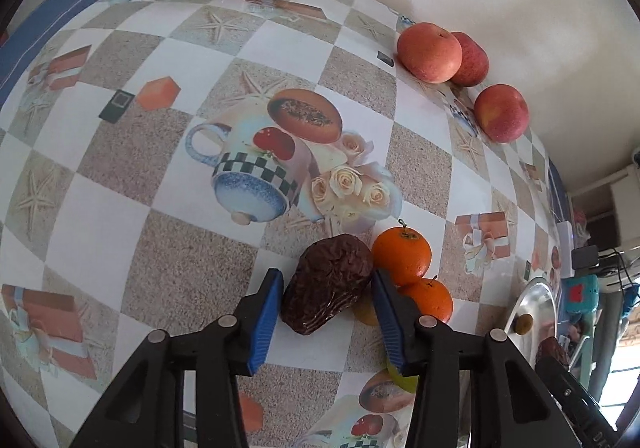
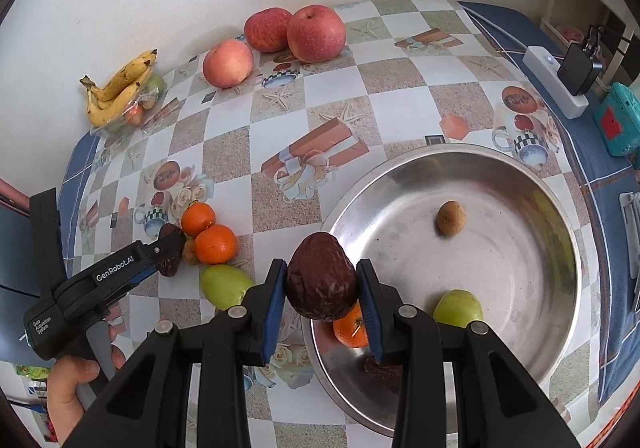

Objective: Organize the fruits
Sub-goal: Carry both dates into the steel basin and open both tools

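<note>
Item: right claw [image 2: 322, 298] clamps a dark wrinkled fruit [image 2: 321, 280] at the steel bowl [image 2: 520, 184] rim; we release low. Left claw [image 1: 326, 312] (gaping) straddles another [image 1: 326, 284] on the tabletop [image 1: 120, 168]; we close squarely.

Black tool [image 1: 325, 322], blue finger pads [image 1: 265, 322], white "GenRobot.AI" lettering.

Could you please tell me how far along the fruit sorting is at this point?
Partly done. The steel bowl already holds a green fruit, an orange, a small brown fruit and a dark one. The right gripper grips a wrinkled dark fruit at the rim; the left gripper brackets another. Two oranges, three apples and a green fruit remain.
</note>
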The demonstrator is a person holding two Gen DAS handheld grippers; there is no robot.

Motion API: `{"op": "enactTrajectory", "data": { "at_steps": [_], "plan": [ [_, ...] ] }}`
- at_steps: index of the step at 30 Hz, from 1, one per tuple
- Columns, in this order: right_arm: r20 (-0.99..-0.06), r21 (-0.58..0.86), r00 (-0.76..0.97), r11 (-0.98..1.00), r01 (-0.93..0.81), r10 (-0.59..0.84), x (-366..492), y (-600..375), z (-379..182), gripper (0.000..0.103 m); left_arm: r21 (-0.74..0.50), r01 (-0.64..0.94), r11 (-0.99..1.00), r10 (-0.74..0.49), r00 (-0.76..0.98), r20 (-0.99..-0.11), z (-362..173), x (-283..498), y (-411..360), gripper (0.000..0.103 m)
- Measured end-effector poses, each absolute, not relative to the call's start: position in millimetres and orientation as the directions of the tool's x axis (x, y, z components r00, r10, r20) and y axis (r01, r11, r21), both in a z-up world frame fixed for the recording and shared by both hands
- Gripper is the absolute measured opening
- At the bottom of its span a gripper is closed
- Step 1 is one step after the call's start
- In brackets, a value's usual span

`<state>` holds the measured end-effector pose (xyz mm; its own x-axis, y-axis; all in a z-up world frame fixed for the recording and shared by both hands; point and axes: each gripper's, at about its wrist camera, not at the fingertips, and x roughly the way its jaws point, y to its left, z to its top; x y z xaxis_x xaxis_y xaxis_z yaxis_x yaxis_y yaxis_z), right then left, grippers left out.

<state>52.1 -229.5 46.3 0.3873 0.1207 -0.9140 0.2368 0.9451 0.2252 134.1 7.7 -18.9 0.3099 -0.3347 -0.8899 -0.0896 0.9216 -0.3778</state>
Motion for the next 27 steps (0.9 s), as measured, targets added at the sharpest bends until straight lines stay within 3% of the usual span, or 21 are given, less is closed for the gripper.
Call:
{"op": "enactTrajectory", "data": {
  "at_steps": [5,10,18,21,27],
  "plan": [
    [-0.913,0.239,0.388,0.935,0.263,0.124,50.6,-240.9,45.8,0.037,-0.427,-0.048,0.903,-0.383,0.362,-0.85,7.9,126.0,3.4,0.047],
    [-0.918,0.219,0.389,0.917,0.335,0.077,45.1,-268.3,44.2,0.037,-0.423,0.121,0.898,-0.437,0.366,-0.822,35.1,108.0,-45.8,0.047],
    [-0.919,0.215,0.394,0.863,0.458,0.019,32.8,-321.5,43.9,0.037,-0.401,0.411,0.819,-0.52,0.234,-0.821,36.3,68.7,-152.1,0.052],
    [-0.916,0.225,0.401,0.844,0.487,0.012,27.9,-336.4,44.8,0.037,-0.382,0.443,0.811,-0.515,0.231,-0.825,37.3,61.0,-164.7,0.063],
    [-0.902,0.235,0.432,0.832,0.502,-0.006,20.7,-346.8,54.7,0.037,-0.356,0.382,0.853,-0.467,0.255,-0.846,34.9,68.5,-146.4,0.067]
  ]
}}
